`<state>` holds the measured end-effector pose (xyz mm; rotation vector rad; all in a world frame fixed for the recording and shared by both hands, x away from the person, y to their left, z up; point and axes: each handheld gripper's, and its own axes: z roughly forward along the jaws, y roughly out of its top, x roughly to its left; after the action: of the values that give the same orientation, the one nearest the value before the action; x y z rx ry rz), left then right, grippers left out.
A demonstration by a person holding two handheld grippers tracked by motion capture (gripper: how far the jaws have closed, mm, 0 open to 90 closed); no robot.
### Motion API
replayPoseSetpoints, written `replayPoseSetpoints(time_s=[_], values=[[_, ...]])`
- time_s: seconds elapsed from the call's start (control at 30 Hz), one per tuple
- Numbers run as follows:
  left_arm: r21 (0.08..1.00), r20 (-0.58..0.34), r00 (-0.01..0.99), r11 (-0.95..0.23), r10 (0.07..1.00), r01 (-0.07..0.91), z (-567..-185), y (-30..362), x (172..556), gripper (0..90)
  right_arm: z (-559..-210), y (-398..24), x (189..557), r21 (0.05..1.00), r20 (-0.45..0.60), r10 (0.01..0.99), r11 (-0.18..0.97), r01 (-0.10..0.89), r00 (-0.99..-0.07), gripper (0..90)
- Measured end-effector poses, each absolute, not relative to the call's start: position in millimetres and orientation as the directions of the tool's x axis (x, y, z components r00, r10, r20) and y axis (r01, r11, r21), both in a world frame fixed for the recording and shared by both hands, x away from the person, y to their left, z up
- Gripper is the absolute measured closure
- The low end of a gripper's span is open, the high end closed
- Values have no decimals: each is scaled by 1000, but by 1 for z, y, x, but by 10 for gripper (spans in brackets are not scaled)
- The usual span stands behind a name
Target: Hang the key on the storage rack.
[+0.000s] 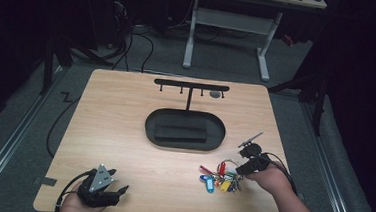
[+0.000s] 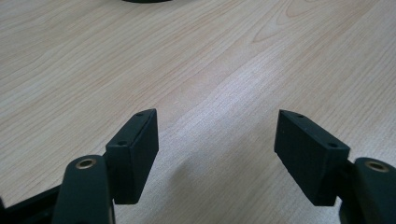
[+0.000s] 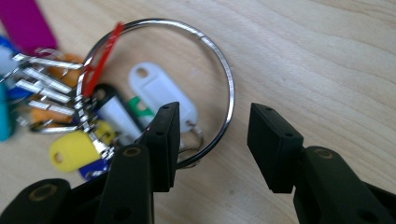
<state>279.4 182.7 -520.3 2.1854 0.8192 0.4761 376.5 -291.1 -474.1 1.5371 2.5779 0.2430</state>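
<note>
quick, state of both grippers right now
left gripper: open, nothing between the jaws, over bare table
right gripper: open, jaws either side of the key ring, not gripping it yet

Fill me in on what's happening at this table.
A person works with a gripper in each hand. The right gripper is at a bunch of coloured key tags on a metal ring, its jaws straddling the ring's wire without pressing it yet. The left gripper rests open over bare table. A black hook stand waits behind.
</note>
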Motion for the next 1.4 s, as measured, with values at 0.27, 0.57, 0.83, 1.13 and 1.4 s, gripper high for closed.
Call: replayPoseSetpoints(time_s=[0.27, 0.57, 0.83, 1.13, 1.4], values=[[747, 84, 730, -527, 679, 405, -521, 182, 279, 311, -482, -294, 388, 155, 14, 907, 415, 897, -422, 666], [741, 83, 730, -532, 678, 409, -522, 181, 280, 312, -468, -283, 384, 187, -15, 872, 483, 855, -489, 866], [742, 85, 727, -530, 681, 410, -522, 181, 280, 311, -413, -265, 370, 282, -62, 804, 582, 762, -591, 872], [746, 77, 733, -527, 676, 407, -521, 182, 279, 315, -359, -253, 359, 323, -112, 758, 639, 698, -642, 875], [751, 81, 730, -523, 678, 403, -522, 183, 281, 311, -325, -253, 360, 348, -159, 765, 635, 689, -624, 875]])
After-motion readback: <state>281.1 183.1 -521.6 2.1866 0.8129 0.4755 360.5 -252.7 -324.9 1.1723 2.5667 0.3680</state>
